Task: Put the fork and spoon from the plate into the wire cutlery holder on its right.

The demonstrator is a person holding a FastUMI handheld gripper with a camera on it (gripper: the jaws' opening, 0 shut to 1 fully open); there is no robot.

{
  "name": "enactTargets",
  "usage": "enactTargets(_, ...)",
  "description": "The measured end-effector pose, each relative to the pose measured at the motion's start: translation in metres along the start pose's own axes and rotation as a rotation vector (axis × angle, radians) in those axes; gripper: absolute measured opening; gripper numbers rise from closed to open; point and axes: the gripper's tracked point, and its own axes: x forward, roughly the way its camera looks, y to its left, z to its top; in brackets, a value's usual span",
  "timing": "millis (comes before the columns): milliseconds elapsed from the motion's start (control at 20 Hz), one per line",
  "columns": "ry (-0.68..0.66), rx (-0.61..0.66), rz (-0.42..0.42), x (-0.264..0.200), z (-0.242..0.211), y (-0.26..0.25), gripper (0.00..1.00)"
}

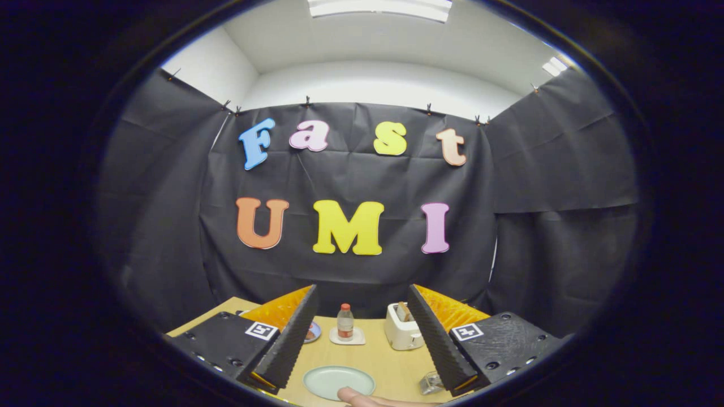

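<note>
Though the tongs (362, 333) hang wide apart and grasp nothing, the plate (338, 381) lies on the bench (390, 356) between their fingers, with a fingertip (353, 395) touching its near rim. No fork or spoon can be made out on it. The holder (431, 382) sits just right of the plate, by the right finger. Beyond stand a bottle (345, 322) and a toaster (403, 333). Cutlery is likely stiff, light and slick; I would pinch each handle mid-length
</note>
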Motion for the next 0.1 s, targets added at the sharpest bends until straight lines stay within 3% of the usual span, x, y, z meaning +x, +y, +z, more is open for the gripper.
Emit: enactTargets(100,-0.007,0.001,0.005,-0.0014,0.005,-0.0094,0.95)
